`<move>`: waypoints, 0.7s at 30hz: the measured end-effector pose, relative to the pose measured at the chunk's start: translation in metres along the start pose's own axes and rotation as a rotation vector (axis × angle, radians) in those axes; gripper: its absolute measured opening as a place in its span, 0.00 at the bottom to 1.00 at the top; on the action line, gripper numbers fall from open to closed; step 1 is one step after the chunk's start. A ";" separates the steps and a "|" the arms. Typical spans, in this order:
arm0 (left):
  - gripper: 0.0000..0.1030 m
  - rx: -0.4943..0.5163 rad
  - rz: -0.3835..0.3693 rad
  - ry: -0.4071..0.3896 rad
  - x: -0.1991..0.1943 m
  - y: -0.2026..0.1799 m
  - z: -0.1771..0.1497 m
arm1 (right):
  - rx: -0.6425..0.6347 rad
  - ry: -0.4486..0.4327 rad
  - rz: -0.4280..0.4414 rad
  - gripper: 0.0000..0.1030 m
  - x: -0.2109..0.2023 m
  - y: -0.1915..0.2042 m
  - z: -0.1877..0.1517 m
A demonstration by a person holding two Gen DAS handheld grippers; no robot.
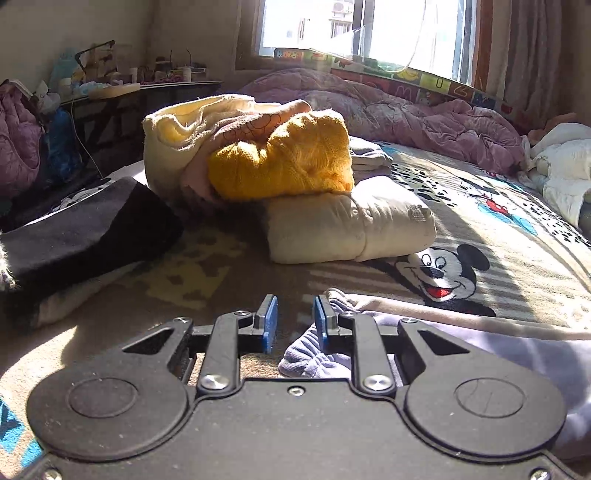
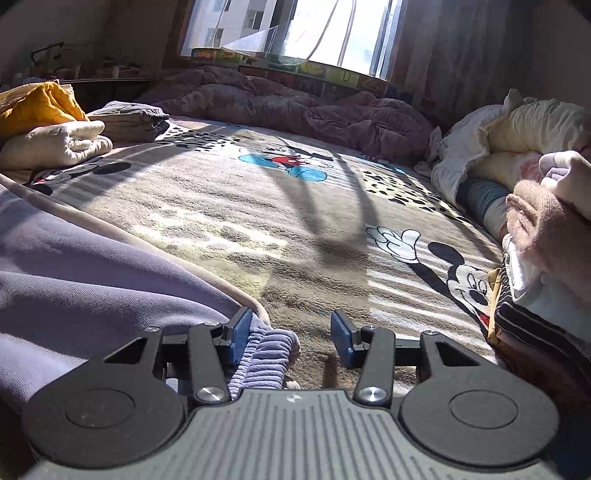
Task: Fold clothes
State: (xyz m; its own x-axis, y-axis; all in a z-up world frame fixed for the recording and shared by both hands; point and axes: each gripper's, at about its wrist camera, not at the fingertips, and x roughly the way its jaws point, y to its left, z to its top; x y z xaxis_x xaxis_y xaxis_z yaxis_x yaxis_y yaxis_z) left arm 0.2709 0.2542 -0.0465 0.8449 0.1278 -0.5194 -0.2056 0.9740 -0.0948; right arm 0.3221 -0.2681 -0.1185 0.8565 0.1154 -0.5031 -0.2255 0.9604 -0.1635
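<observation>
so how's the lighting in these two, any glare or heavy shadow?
Left wrist: the window is blown out; hard sun lights the yellow sweater, while the dark garment sits in shade. Right wrist: curved shadows cross the Mickey blanket, the window is overexposed, and fisheye bending is strong at the edges. Both open grippers, left gripper and right gripper, look sharp.

The purple garment (image 1: 498, 354) runs under the gripper body and off the right edge — desk clutter (image 1: 110, 74) too blurred to identify.
</observation>
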 end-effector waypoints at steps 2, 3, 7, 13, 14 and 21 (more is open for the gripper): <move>0.19 0.031 -0.041 -0.001 0.000 -0.010 0.001 | 0.013 -0.005 0.009 0.46 -0.001 -0.002 0.000; 0.19 0.052 -0.060 0.009 0.003 -0.016 0.001 | 0.019 -0.008 0.014 0.47 -0.002 -0.003 0.000; 0.24 0.161 -0.111 0.039 0.019 -0.044 0.004 | 0.044 -0.019 0.032 0.49 -0.004 -0.006 0.000; 0.29 0.498 -0.289 0.097 0.028 -0.110 0.013 | 0.078 -0.028 0.056 0.50 -0.006 -0.011 0.000; 0.29 0.576 -0.306 0.114 0.034 -0.125 0.013 | 0.082 -0.028 0.058 0.49 -0.006 -0.012 -0.001; 0.28 0.877 -0.407 0.250 0.078 -0.173 0.019 | 0.116 -0.030 0.079 0.50 -0.006 -0.017 -0.003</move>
State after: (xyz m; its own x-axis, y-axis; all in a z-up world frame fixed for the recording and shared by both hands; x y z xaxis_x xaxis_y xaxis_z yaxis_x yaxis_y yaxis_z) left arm 0.3819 0.0995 -0.0541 0.6209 -0.1907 -0.7603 0.5990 0.7411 0.3032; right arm 0.3197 -0.2858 -0.1149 0.8520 0.1977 -0.4848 -0.2390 0.9707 -0.0242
